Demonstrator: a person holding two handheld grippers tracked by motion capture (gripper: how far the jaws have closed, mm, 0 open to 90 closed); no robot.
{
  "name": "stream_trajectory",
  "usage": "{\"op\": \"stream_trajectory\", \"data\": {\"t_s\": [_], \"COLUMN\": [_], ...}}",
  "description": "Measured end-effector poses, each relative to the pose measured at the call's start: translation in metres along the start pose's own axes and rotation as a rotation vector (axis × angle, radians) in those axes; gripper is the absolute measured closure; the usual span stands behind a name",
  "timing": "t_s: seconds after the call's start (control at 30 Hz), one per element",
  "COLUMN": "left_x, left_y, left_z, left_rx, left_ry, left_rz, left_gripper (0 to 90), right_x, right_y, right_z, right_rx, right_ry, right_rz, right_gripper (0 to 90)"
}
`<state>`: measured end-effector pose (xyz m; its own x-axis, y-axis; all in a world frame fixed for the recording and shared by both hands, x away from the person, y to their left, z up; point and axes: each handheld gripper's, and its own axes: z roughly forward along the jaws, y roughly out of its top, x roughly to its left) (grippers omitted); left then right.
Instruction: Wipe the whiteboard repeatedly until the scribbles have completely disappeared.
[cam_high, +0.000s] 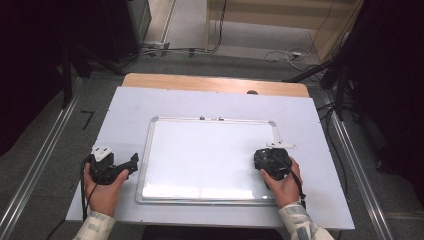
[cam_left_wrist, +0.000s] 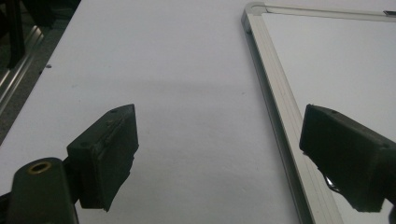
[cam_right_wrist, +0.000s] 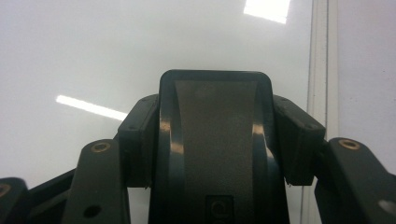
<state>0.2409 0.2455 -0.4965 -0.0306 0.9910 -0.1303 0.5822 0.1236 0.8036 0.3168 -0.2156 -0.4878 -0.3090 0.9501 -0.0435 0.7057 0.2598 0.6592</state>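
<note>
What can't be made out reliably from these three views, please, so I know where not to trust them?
- Underside of the black eraser: right gripper view, it faces away, so contact with the whiteboard is unclear.
- Right gripper jaws: high view, covered by the gripper body and hand.
- Two small items on the whiteboard's top frame: high view, too small to identify.
- Left gripper, open: left gripper view, its base is cut off by the bottom edge.
</note>
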Motion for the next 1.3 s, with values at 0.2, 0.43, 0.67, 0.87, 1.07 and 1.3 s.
{"op": "stream_trajectory", "data": {"t_s": [0.2,0.43,0.67,0.87,1.07,1.3], "left_x": [0.0,0.0,0.0,0.0,0.0,0.0], "left_y": [0.001,0.002,0.002,0.002,0.002,0.002], "left_z": [0.001,0.001,0.001,0.001,0.001,0.001], "left_rx": [-0.003,-0.004,-0.006,-0.005,-0.007,-0.006], "left_ry": [-0.005,-0.008,-0.008,-0.009,-0.01,-0.01], "left_rz": [0.004,0.003,0.001,0.003,0.002,0.003], "left_gripper": [12.4,12.4,12.4,12.4,12.4,12.3], "right_x": [0.007,0.007,0.007,0.005,0.004,0.002], "right_y": [0.0,-0.001,-0.002,-0.002,-0.001,0.001], "right_z": [-0.001,-0.003,-0.006,-0.01,-0.01,-0.013], "right_rx": [-0.004,-0.029,-0.064,-0.084,-0.068,-0.066], "right_ry": [0.002,-0.006,-0.01,-0.007,0.003,0.014], "right_rz": [-0.013,-0.008,-0.008,0.002,0.005,0.011], "right_gripper": [38.8,38.9,38.9,38.9,39.0,39.1]}}
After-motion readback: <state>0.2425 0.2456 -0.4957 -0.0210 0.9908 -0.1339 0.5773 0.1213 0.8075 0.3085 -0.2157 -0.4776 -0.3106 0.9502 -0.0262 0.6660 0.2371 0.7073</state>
